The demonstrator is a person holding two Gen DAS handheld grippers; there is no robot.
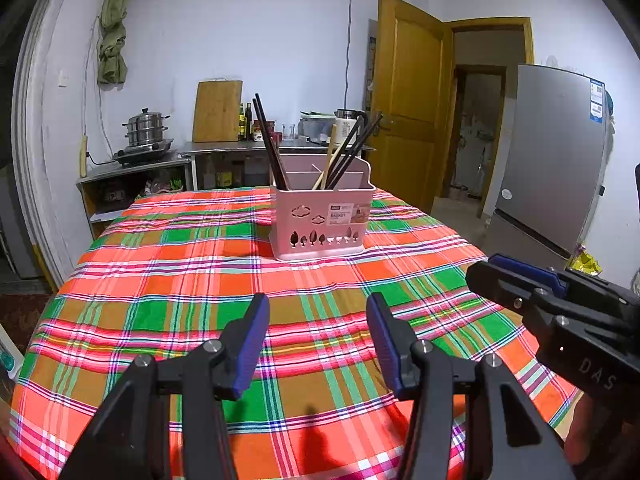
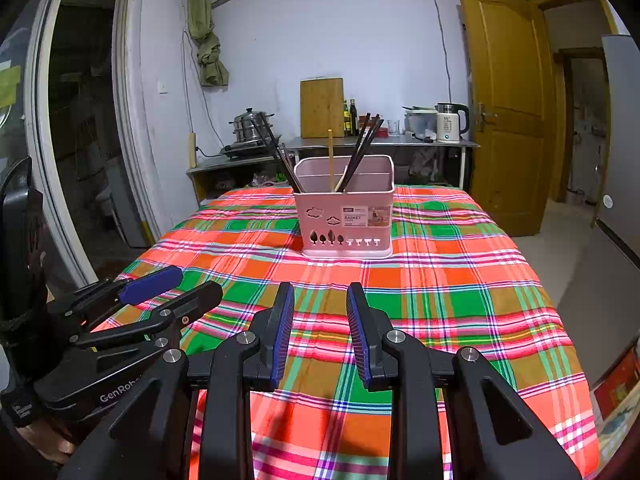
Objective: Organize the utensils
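a pale pink plastic utensil basket (image 1: 323,216) with cloud and tree cut-outs is seen standing upright on the orange, green and pink plaid tablecloth (image 1: 168,288), straight ahead of both tongs and well apart from them. dark chopsticks (image 1: 269,140) are leaned to the left in its left compartment, while more dark chopsticks (image 1: 354,148) and a pale wooden utensil (image 1: 329,156) are stood in the right part, their long axes near vertical and tilted. no loose utensil is seen on the cloth. the left gripper (image 1: 318,340) is held moderately wide with nothing between its blue pads. the right gripper (image 2: 320,332) is held narrower, also empty. the basket appears about equally near to either hand, slightly right of centre in both views.
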